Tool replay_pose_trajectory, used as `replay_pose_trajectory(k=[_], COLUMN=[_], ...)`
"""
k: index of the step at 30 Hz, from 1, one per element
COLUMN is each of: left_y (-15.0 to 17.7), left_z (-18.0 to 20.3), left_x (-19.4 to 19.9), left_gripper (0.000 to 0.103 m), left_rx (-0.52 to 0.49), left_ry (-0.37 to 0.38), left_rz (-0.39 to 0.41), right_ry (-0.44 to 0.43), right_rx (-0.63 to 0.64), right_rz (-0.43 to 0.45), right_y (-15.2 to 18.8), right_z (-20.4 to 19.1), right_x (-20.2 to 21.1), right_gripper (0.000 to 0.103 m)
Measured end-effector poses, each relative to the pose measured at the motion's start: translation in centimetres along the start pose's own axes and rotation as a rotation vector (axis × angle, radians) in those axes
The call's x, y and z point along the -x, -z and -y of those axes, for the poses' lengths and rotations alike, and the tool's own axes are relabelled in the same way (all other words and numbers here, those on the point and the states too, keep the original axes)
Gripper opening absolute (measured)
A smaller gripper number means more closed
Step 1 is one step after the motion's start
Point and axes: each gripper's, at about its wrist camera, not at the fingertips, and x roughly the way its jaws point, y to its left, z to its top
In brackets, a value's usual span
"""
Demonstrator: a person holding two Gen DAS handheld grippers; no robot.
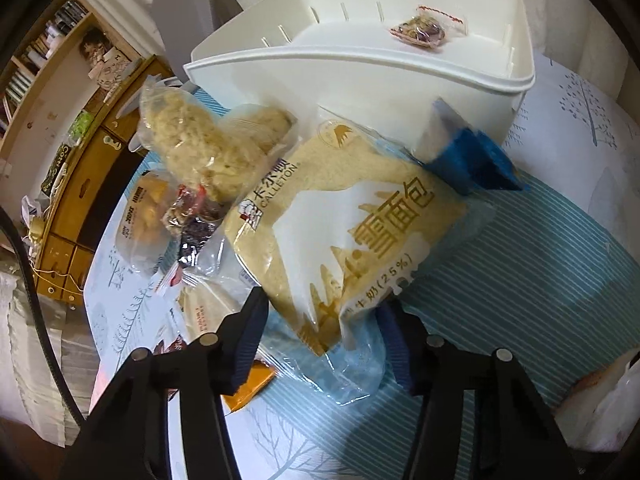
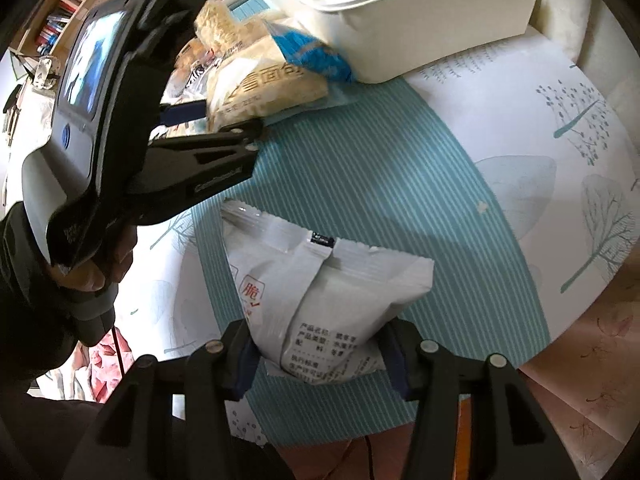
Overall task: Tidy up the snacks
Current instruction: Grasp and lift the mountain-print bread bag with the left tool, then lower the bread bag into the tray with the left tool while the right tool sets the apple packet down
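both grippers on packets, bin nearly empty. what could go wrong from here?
1. The left gripper pinches only the bottom edge of the bread packet, so it may slip or swing on the lift.
2. A loose snack packet leans against the bread and could be dragged or topple.
3. The right gripper squeezes the puffy white packet, so the contents may crush.

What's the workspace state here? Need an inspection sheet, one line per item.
Surface: table under teal-striped tree-print cloth.
Job's things: white bin holds one small snack packet; bread bag between left gripper fingers; white snack pouch between right gripper fingers.
Clutter: pile of loose snack packs left of bread bag.
Grippers: both closed on their bags.
Cables: nothing seen.
Surroundings: wooden shelves and drawers behind.
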Motion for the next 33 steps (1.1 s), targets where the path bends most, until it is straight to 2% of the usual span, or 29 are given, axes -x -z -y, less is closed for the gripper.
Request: replay_pose_trajectory(k=[6,12,22,29,33], left_y=[0.1,0.5,1.4,0.9,0.0], left_z=[-0.9,-2.0,-3.8,-4.8,-5.2], left_x=[1.2,3.5,8.1,12.6,15.2], left_gripper=[0.05,0.049,0.049,0.049,0.049], left_rx=[0.047,0.108,0.294,0.429,0.506], left_ry=[-0.003,-0.021,-0.043,-0.065,-0.071], left_rz=[0.001,0.003,-0.003,0.062,0.143], right_ry=[0.001,-0.011,-0.054,-0.083,-0.092], right_rx=[0.016,0.057,0.187,0.287,0.332], right_rz=[0.02,0.044,0.079,0.12,0.15], right_y=[-0.9,-2.0,-5.3,-7.6,-9.5], right_z=[1.4,1.2,0.4,-0.3,-0.2], right_x=[2.3,3.8,6.8,8.9,10.6], right_gripper=[0.052,0.052,0.052,0.052,0.052])
